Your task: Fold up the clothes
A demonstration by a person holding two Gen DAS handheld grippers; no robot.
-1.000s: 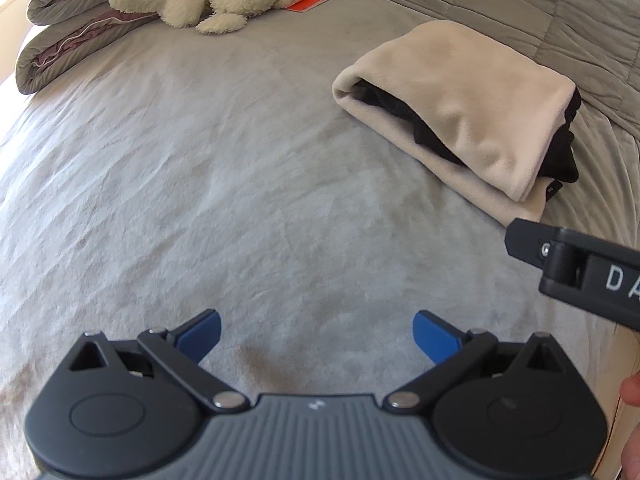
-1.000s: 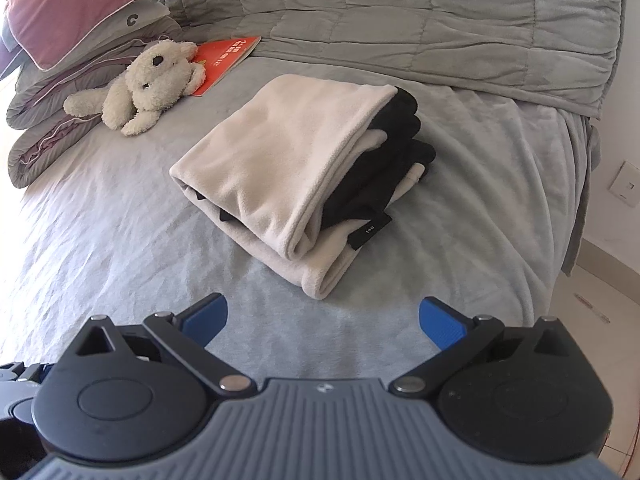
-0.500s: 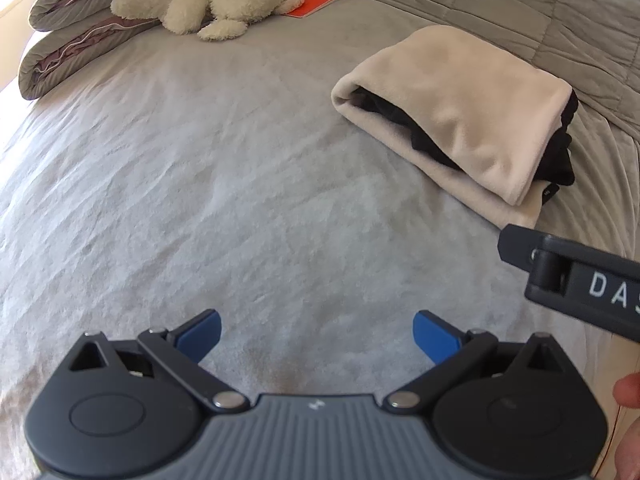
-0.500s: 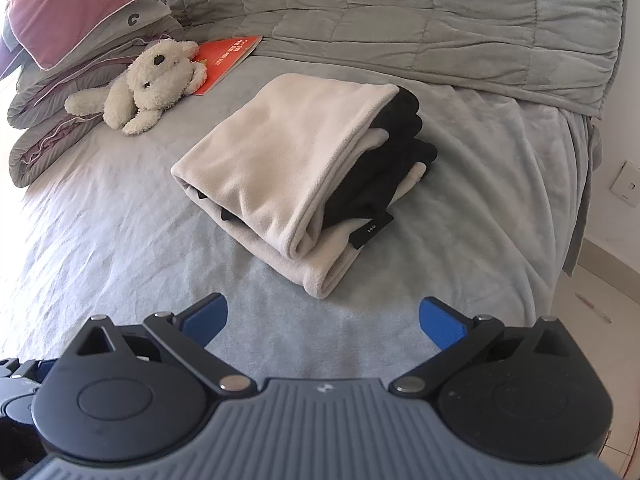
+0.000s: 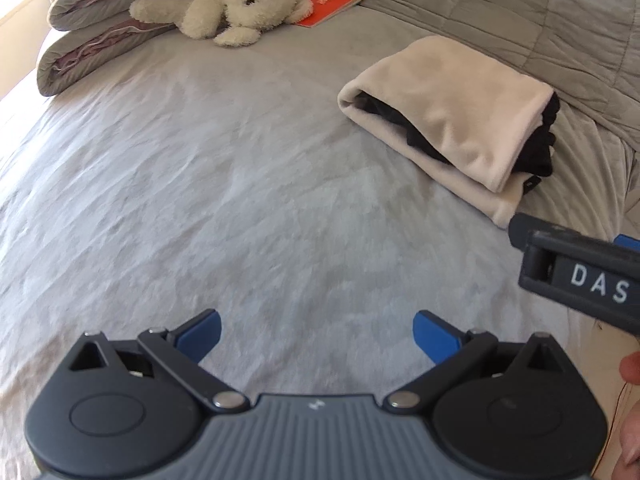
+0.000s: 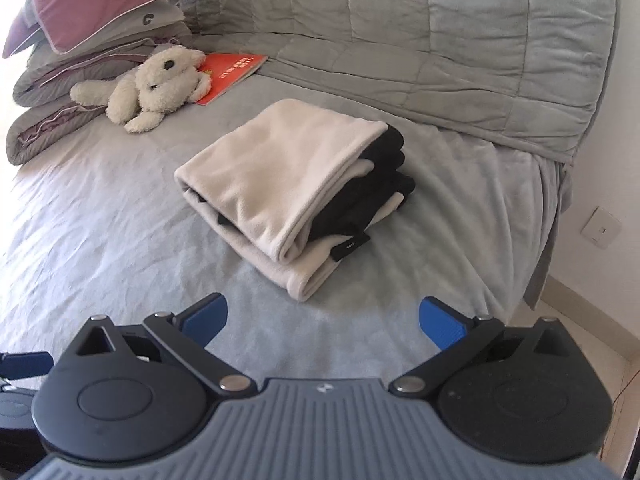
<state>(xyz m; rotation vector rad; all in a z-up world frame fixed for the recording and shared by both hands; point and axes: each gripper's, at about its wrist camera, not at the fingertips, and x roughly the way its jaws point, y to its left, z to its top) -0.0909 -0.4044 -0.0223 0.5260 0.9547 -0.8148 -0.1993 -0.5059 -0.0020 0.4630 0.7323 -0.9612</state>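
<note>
A folded cream garment with black lining (image 6: 288,184) lies on the grey bed sheet (image 6: 100,216), a small black tag sticking out at its near right edge. From the left wrist view the same folded garment (image 5: 452,120) sits at the right, well beyond my fingers. My left gripper (image 5: 316,336) is open over bare sheet, nothing between its blue pads. My right gripper (image 6: 324,320) is open too, just short of the bundle's near corner. The right gripper's black body (image 5: 580,276) shows at the right edge of the left wrist view.
A white plush dog (image 6: 156,84) and a red booklet (image 6: 232,72) lie at the back left, beside stacked pillows and a folded quilt (image 6: 80,64). A grey quilted blanket (image 6: 440,40) runs along the back. The bed's right edge drops to the floor (image 6: 592,320) and wall.
Both grippers have drawn back from the folded garment, so it looks smaller and farther off. Both stay open, and the garment has not moved.
</note>
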